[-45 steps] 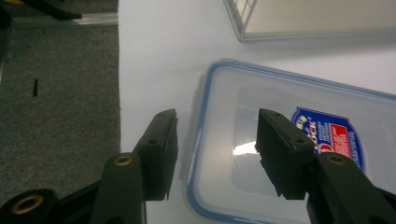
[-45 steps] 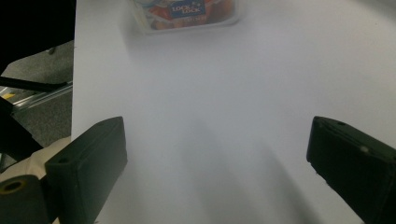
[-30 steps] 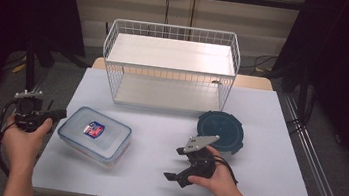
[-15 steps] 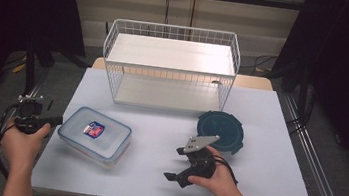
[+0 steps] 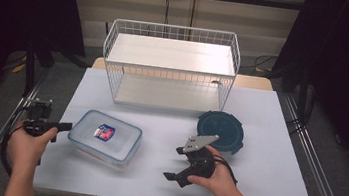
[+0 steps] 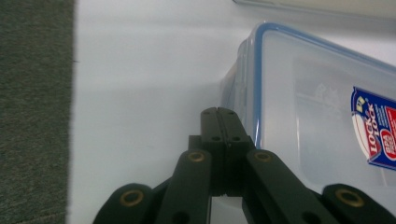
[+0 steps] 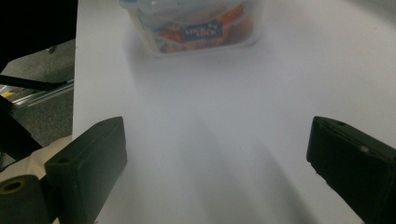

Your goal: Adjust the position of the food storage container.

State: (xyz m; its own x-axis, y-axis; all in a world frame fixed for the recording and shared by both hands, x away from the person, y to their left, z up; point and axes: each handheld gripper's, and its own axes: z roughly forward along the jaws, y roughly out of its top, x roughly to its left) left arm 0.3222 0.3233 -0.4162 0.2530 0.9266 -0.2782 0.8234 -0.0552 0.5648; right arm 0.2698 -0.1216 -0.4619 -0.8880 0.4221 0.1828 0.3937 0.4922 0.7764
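Your left gripper point(image 6: 223, 114) has its jaws pressed fully together with nothing between them; they have just been closing. The tips sit just beside the near short side of the clear lidded container point(image 5: 105, 136), by its side latch point(image 6: 240, 88), near but not visibly touching.

Your right gripper point(image 7: 215, 154) is spread wide and empty, bare white table point(image 5: 159, 126) between its jaws. From those jaws the container lies ahead and well apart, label facing them.

Handling, judged from the look of it:
- Rigid clear plastic box with a snap lid and blue seal rim point(image 6: 261, 84). Stiff walls; should not deform under the pads.
- Contents hard to read: the right gripper view hints at something orange inside, but it is blurred, so treat the weight as unknown, probably light to moderate.
- Smooth plastic on a smooth table; expect it to slide if pushed from one side only.
- The flat lid offers no purchase. The latch flaps and lid edge are the only features narrow enough to pinch.

Where to take hold: closed tips suit nudging or flicking the latch, not lifting. To lift, open your left jaws and bite the lid rim at the short end in front of them, or span the short width with the right.

The dark round lid point(image 5: 220, 130) lies just beyond your right gripper, untouched.
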